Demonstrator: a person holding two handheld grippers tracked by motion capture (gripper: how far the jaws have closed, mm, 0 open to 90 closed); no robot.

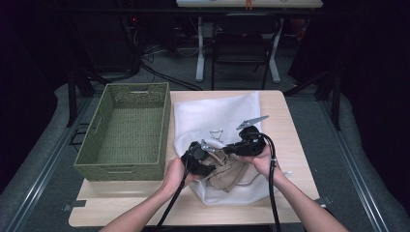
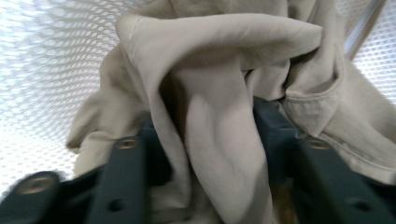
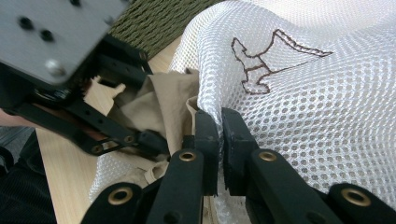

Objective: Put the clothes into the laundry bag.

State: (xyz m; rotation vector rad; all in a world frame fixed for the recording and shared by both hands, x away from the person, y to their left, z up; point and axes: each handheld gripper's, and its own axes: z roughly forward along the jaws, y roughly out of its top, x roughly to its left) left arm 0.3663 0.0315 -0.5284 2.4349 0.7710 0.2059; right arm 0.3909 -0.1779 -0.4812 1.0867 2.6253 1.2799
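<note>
Jaws: right gripper (image 3: 219, 140) clamped on white mesh bag (image 3: 299, 93); left gripper (image 2: 205, 154) part-open around beige garment (image 2: 219, 70), pad contact unclear. Garment partly inside bag; full insertion judged outstanding.

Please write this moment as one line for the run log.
stage: putting beige garment into white mesh bag | left hand-held gripper: jaws around garment fold | right hand-held gripper: shut on bag edge | green basket: empty
</note>
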